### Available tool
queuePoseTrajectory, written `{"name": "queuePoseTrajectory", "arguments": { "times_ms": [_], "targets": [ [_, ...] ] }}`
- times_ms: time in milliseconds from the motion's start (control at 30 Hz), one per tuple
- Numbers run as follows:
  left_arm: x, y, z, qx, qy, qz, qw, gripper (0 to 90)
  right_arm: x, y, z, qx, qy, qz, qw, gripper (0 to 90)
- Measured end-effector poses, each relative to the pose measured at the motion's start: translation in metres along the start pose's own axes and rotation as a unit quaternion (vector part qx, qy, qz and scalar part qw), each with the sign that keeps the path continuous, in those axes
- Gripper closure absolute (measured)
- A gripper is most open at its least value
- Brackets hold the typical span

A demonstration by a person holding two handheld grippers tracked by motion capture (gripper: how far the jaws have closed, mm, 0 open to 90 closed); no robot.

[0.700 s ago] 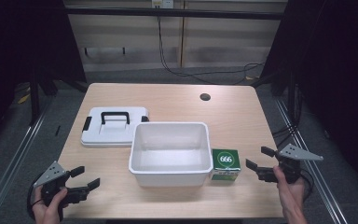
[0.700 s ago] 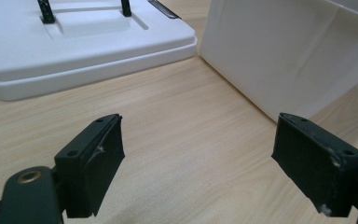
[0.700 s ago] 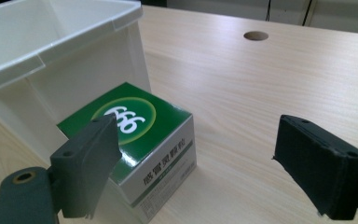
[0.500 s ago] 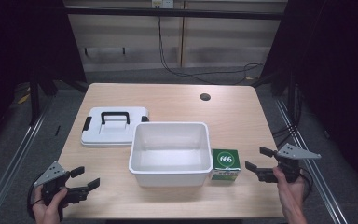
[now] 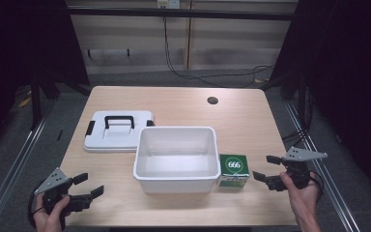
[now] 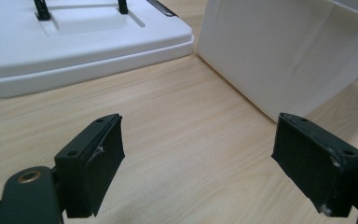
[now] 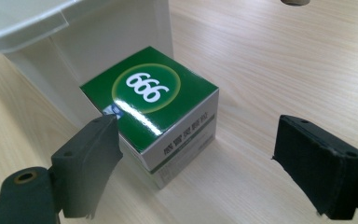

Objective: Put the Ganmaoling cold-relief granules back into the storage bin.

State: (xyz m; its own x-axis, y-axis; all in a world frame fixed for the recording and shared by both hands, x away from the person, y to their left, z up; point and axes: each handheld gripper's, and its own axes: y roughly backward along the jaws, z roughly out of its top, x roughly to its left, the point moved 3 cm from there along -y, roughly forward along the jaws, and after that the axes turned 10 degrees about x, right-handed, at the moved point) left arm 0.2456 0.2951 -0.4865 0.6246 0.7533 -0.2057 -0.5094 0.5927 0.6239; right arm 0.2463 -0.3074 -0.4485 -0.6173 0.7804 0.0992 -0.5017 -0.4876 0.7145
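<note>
Overhead, a pale wooden desk (image 5: 251, 121) stands in a dark room with cables along the far wall. Up close, the right tongs (image 7: 196, 163) gape around a green box (image 7: 156, 109) marked 666, right of the empty white bin (image 5: 176, 157). Left tongs (image 6: 198, 158) spread wide near the handled white lid (image 5: 118, 131).

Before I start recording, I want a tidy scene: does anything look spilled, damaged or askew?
Nothing stands out. The white bin sits upright and empty, its lid lies flat beside it, and the green box stands intact against the bin's side.
</note>
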Motion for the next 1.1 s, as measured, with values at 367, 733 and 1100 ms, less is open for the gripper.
{"name": "queuePoseTrajectory", "arguments": {
  "times_ms": [367,733,1100],
  "targets": [
    [-0.001,-0.001,-0.001,0.001,0.003,-0.002,1.0,15.9,0.015,0.004,0.026,0.031,0.106,0.001,0.9938,13.4],
    [-0.001,0.002,0.0,-0.005,0.003,0.002,1.0,15.9,0.017,0.007,0.061,0.064,0.135,0.007,0.9888,13.4],
    [-0.002,0.001,0.0,-0.001,0.0,-0.004,1.0,15.9,0.019,-0.008,0.087,0.116,0.189,0.028,0.9747,14.1]
  ]
}}
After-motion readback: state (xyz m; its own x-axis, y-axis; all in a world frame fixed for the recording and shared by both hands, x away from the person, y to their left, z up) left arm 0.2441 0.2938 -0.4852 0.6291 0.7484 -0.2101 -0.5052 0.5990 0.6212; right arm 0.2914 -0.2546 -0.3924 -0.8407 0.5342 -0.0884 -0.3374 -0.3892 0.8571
